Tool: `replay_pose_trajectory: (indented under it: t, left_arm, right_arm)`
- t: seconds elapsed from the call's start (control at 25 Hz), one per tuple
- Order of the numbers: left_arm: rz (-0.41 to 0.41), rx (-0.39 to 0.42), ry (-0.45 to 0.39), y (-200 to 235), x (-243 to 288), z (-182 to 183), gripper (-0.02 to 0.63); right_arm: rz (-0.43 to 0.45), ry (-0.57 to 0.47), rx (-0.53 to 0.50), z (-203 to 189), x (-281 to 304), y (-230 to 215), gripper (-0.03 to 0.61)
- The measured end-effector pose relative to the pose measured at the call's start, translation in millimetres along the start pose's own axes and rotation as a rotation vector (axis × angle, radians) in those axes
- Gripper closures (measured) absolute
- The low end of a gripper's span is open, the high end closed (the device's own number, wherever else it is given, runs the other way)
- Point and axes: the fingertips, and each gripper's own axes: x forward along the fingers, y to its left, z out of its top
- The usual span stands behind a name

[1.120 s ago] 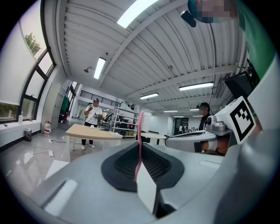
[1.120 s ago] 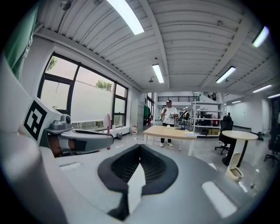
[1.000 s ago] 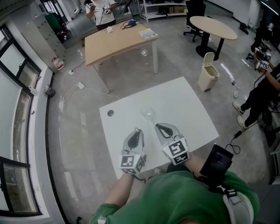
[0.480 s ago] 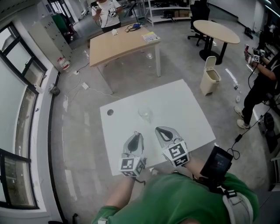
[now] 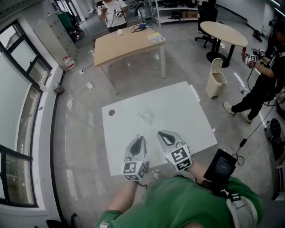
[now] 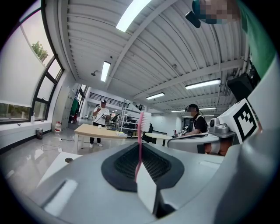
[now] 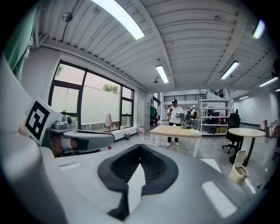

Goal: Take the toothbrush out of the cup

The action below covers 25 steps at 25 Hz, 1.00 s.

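A pink toothbrush (image 6: 140,131) stands upright between the jaws of my left gripper (image 6: 141,145), which is shut on its handle. The right gripper view shows the bristle head (image 7: 108,120) above that gripper. The clear glass cup (image 5: 146,116) stands alone on the white table (image 5: 187,111), a little beyond both grippers. In the head view my left gripper (image 5: 139,138) and right gripper (image 5: 164,133) hover side by side over the table's near edge. My right gripper (image 7: 140,147) is shut, with nothing between its pads.
A round dark hole (image 5: 111,112) marks the table's far left corner. Beyond stand a wooden table (image 5: 129,42), a round table (image 5: 222,32) and a beige bin (image 5: 215,78). One person (image 5: 260,84) stands at the right, another (image 5: 111,11) at the back.
Both grippers have drawn back a little from the cup, toward the near edge. The toothbrush stays in the left jaws.
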Motion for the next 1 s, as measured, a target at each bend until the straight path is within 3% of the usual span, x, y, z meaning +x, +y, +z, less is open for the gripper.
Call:
replay_pose_trajectory:
  t: [1.0]
  left_arm:
    - [-0.039, 0.031, 0.002, -2.8, 8.0, 3.0, 0.589]
  right_arm:
    - [-0.004, 0.005, -0.008, -0.2, 5.5, -1.8, 0.575]
